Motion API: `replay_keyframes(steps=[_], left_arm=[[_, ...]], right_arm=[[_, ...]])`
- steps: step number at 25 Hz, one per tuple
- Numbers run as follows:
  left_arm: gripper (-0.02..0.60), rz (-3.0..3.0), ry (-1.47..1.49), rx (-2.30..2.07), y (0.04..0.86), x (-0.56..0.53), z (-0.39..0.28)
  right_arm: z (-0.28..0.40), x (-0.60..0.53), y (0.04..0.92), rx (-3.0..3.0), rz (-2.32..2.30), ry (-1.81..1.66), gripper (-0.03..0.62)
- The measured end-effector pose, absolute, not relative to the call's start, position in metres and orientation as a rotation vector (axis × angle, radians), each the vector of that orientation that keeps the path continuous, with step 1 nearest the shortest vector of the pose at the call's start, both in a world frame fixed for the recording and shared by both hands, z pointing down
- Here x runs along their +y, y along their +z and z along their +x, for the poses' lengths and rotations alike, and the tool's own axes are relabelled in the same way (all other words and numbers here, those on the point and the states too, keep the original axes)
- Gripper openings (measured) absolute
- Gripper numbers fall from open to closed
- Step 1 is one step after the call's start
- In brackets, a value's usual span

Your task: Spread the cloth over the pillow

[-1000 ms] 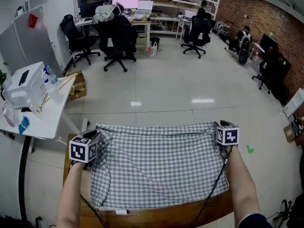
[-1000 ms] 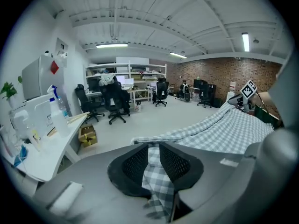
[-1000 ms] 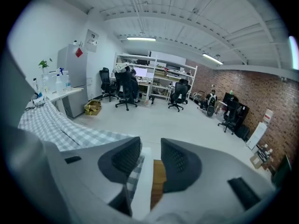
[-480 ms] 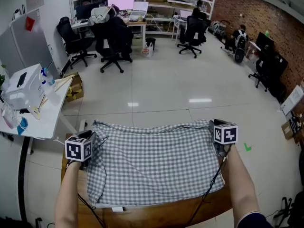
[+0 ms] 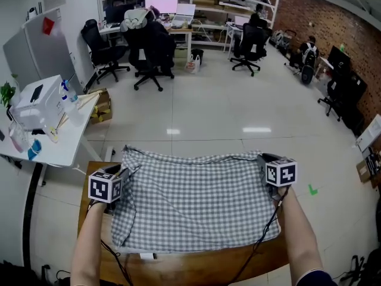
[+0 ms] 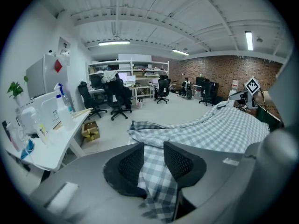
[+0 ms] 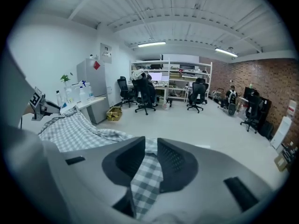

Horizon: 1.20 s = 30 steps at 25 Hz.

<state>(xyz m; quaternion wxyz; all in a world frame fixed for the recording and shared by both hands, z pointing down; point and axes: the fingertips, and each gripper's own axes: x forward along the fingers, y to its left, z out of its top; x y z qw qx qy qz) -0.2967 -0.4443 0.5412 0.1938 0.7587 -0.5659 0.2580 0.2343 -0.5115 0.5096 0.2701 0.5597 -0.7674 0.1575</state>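
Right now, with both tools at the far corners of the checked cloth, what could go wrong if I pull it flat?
1. The jaws of the left tool have just been opening, with a corner of the cloth still between them. A pull may leave that bunched left side behind.
2. The jaws of the right tool have just been closing on the other corner, so it alone might drag the cloth askew.

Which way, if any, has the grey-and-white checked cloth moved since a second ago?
No, not visibly. The grey-and-white checked cloth keeps its far left corner just inside the wooden table's far left corner, as before.
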Motion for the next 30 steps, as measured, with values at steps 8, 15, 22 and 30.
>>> replay_keyframes(steps=[8,15,22,30], left_arm=[[0.018,2.044,0.893,-1.635,0.582,-0.446,-0.308],[0.018,1.959,0.852,-1.761,0.564,-0.446,-0.358],[0.054,1.75,0.798,-1.794,0.589,-0.434,-0.425],[0.054,1.714,0.756,-1.848,0.581,-0.414,-0.446]], right_arm=[[0.216,-0.508,0.5,-2.105,1.487,0.381,0.075],[0.2,-0.505,0.49,-2.142,1.473,0.36,0.067],[0.165,-0.498,0.493,-2.183,1.406,0.343,0.067],[0.162,-0.487,0.497,-2.182,1.398,0.353,0.066]])
